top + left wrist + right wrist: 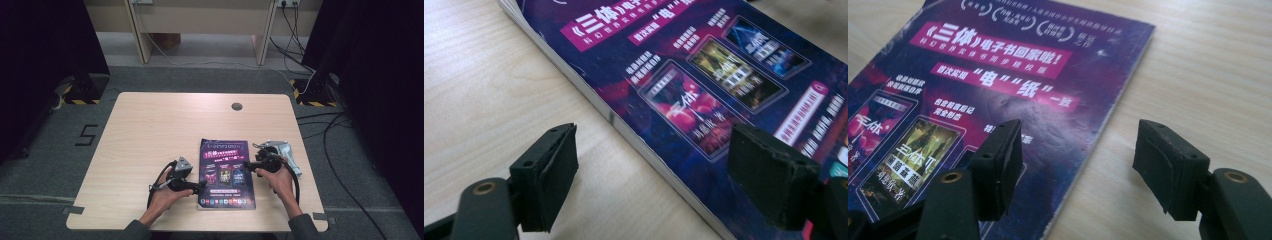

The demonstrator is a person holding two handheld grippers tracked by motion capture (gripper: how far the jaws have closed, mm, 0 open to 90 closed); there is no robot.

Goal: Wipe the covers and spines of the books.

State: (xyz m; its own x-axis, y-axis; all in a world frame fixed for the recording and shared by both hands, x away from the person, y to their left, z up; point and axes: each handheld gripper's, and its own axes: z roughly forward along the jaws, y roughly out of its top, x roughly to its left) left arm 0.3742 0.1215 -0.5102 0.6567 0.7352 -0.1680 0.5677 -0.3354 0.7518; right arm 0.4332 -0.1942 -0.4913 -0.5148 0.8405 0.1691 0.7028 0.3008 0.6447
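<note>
Two hands come in from the 6 o'clock edge of the high view, and each holds a tool. Between them a purple book (224,173) lies flat on the wooden table (150,130), near its 6 o'clock side. At 9 o'clock of the book is the left tool (201,186), its jaws spread wide across the book's edge without pinching it. At 3 o'clock is the right tool (248,165), its jaws spread wide over the book's other edge, holding nothing.
</note>
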